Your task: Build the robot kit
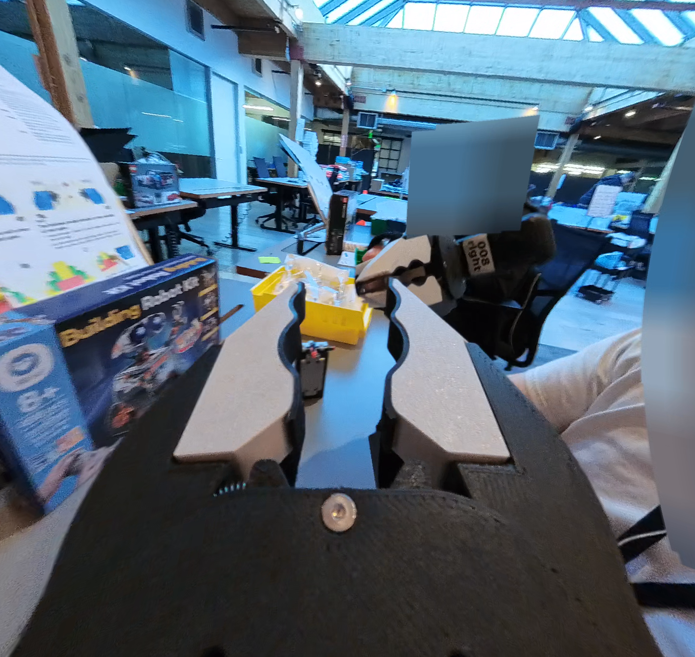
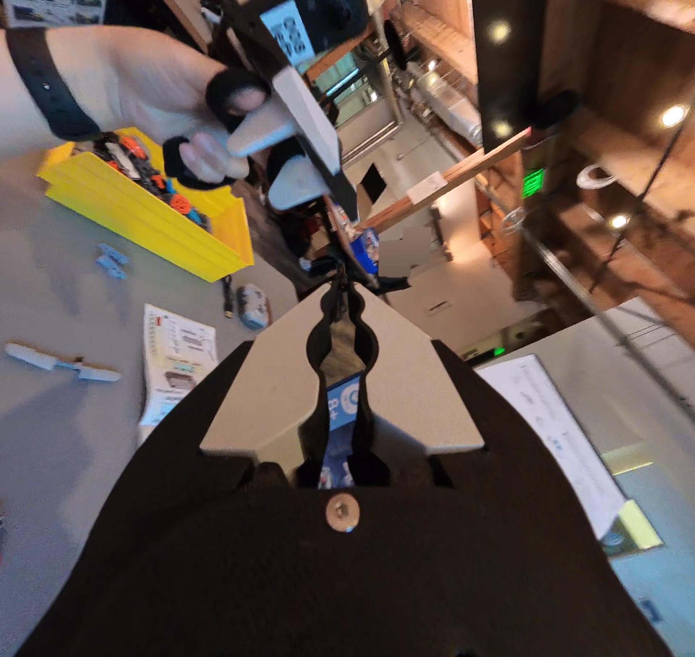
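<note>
My left gripper (image 1: 344, 292) is open and empty, held low over the grey table (image 1: 349, 405). A small black part with a red bit (image 1: 314, 368) stands on the table between its fingers. Ahead is a yellow bin (image 1: 331, 323) of clear plastic bags. My right gripper (image 1: 361, 287), in a gloved hand, hovers at that bin's right end with its jaws closed. In the right wrist view the right gripper (image 2: 341, 285) is shut, with something thin and dark at its tips that I cannot identify. The left gripper (image 2: 252, 170) shows there too, open.
A blue kit box (image 1: 113, 356) and a leaning instruction sheet (image 1: 45, 206) stand at the left. A yellow bin (image 2: 150, 221) of orange and black parts, small blue pieces (image 2: 113, 260), grey strips (image 2: 56, 364), a booklet (image 2: 176, 360) and a small grey device (image 2: 252, 306) lie on the table. One gripper's finger ends stand about 5 cm off the other's.
</note>
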Tool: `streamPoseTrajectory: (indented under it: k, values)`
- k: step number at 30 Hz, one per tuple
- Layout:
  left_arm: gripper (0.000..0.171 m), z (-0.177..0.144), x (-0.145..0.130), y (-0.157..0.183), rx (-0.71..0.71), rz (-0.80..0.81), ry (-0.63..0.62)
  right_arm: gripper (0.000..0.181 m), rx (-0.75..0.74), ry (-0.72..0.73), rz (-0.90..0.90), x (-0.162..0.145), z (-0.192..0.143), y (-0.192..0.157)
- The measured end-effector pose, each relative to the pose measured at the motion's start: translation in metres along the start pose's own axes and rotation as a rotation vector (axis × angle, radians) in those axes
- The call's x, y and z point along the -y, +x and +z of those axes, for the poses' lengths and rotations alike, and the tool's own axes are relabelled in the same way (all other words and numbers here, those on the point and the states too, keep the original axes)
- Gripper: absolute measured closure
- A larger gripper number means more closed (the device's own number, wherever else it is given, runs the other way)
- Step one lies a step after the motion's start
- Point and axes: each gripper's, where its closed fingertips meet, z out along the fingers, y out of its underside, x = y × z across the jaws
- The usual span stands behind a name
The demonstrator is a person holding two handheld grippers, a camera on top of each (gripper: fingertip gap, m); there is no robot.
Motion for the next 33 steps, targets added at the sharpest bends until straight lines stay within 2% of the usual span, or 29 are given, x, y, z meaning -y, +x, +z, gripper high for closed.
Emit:
streamPoseTrajectory:
  k: [3,6,13,20,24,29,33]
  values:
    - [0.145,0.028,-0.017,0.004,-0.062,-0.035,-0.056,0.179,-0.016,-0.006,-0.080,-0.005,-0.004,-0.004]
    - [0.151,0.040,-0.036,-0.004,-0.031,0.037,-0.124,0.179,-0.039,-0.079,-0.120,-0.021,-0.008,-0.001]
    - [0.148,0.043,-0.039,-0.003,-0.059,0.038,-0.125,0.179,-0.034,-0.098,-0.153,-0.029,-0.010,-0.002]
    - [0.152,0.040,-0.047,-0.002,-0.071,0.057,-0.168,0.179,-0.038,-0.074,-0.194,-0.021,-0.009,-0.005]
    - [0.155,0.033,-0.050,0.008,-0.097,0.108,-0.199,0.179,-0.049,0.050,-0.137,-0.002,-0.017,-0.002]
    - [0.156,0.023,-0.031,0.030,-0.173,0.107,-0.120,0.179,-0.045,0.347,0.078,0.038,-0.046,0.015]
    - [0.157,0.018,-0.015,0.047,-0.233,0.042,-0.053,0.179,-0.041,0.427,0.139,0.048,-0.059,0.022]
